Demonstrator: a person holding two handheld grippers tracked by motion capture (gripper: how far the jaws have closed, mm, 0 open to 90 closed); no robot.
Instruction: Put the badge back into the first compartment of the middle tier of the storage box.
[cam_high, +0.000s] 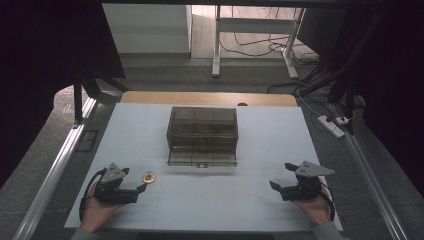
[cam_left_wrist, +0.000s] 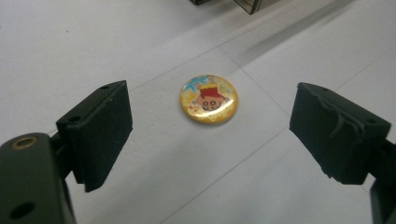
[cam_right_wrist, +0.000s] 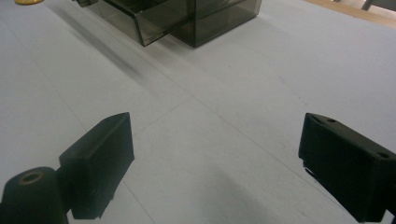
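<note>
A small round yellow badge (cam_high: 149, 177) with a cartoon picture lies flat on the white table. In the left gripper view the badge (cam_left_wrist: 208, 99) sits just ahead of the wide-apart jaws, touching neither. My left gripper (cam_high: 135, 179) rests near the table's front left, open, with the badge just beyond its tips. My right gripper (cam_high: 282, 175) is at the front right, open, with bare table between its jaws. A smoky transparent drawer box (cam_high: 202, 134) stands at the table's middle, with its bottom drawer (cam_right_wrist: 154, 18) pulled out a little toward me.
The white table (cam_high: 260, 200) has a wooden strip along its far edge. Metal rails run down both sides. A power strip (cam_high: 331, 125) and cables lie on the floor at the right. Desk legs stand beyond the table.
</note>
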